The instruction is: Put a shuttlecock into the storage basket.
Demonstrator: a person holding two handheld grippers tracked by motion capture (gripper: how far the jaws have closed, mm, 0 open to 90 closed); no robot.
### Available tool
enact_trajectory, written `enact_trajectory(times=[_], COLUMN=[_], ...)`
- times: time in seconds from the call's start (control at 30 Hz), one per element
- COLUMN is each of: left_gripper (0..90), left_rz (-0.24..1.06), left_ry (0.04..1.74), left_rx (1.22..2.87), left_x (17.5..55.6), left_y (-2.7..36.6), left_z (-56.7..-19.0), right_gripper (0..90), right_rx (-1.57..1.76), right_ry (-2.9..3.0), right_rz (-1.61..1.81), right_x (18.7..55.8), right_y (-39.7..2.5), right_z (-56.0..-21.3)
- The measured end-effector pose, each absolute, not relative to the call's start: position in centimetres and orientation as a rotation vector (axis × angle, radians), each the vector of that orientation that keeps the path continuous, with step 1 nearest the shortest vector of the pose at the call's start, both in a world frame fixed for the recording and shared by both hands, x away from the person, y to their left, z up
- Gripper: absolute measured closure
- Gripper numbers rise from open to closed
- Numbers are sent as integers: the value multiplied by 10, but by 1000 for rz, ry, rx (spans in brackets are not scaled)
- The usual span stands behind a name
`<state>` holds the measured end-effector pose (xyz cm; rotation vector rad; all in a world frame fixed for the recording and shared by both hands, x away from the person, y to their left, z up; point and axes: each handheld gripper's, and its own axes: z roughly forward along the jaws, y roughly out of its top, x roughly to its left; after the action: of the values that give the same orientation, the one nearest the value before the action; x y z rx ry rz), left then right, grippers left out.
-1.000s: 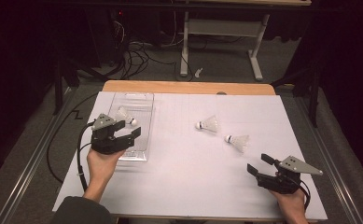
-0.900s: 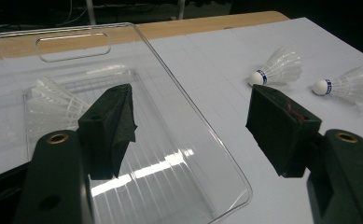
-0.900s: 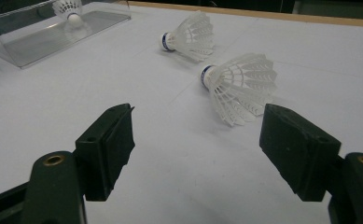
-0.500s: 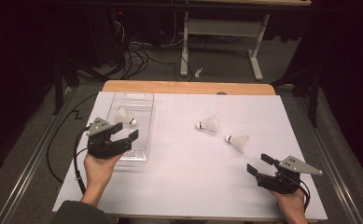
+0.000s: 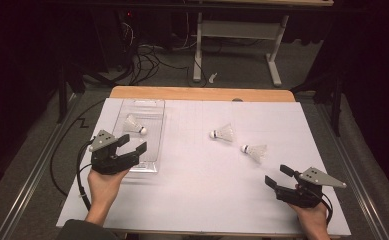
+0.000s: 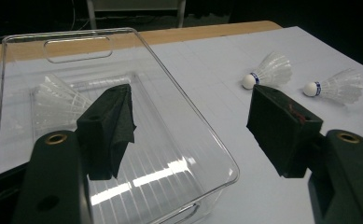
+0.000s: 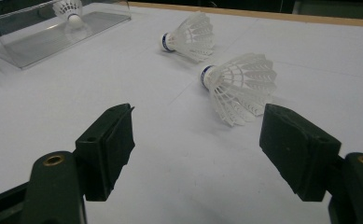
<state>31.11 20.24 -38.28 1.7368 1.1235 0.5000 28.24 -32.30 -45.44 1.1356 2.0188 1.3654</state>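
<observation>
A clear plastic tray (image 5: 154, 107) lies at the left of the white sheet with one white shuttlecock (image 5: 133, 125) inside. My left gripper (image 5: 133, 145) hovers open over the tray's near end, nothing between its fingers. In the left gripper view the tray (image 6: 76, 35) and its shuttlecock (image 6: 53, 100) lie just beyond the open left gripper (image 6: 191, 100). Two more shuttlecocks (image 5: 223, 133) (image 5: 254, 151) lie on the sheet right of centre. My right gripper (image 5: 277, 175) rests open near the front right, short of the nearer shuttlecock (image 7: 240, 86); the farther shuttlecock (image 7: 188, 37) lies behind it.
The white sheet (image 5: 197, 200) covers a wooden table whose far edge (image 5: 202, 93) shows bare. A black cable (image 5: 64, 160) trails off the left side. Beyond the table stand a desk frame (image 5: 232, 30) and floor cables.
My left gripper has drawn back slightly toward the person and to the left, away from the shuttlecock in the tray. The right gripper and all shuttlecocks stay put.
</observation>
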Motion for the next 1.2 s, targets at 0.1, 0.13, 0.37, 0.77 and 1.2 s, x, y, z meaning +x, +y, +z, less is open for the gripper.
enact_trajectory(times=[0.1, 0.13, 0.37, 0.77, 1.2], left_gripper=[323, 323, 321, 314, 311], left_rz=[501, 501, 518, 509, 489], left_ry=[1122, 1122, 1118, 1111, 1101], left_rx=[1729, 1729, 1726, 1717, 1723], left_x=[310, 310, 304, 296, 290], left_y=[203, 203, 203, 202, 199], left_z=[-383, -383, -386, -396, -403], right_gripper=[266, 266, 266, 266, 267], right_rx=[1137, 1140, 1130, 1132, 1118], right_ry=[2020, 2023, 2018, 2013, 2018], right_rz=[1364, 1364, 1372, 1376, 1374], right_x=[283, 283, 282, 281, 280], right_y=[-323, -322, -323, -323, -323], right_z=[-455, -455, -454, -454, -454])
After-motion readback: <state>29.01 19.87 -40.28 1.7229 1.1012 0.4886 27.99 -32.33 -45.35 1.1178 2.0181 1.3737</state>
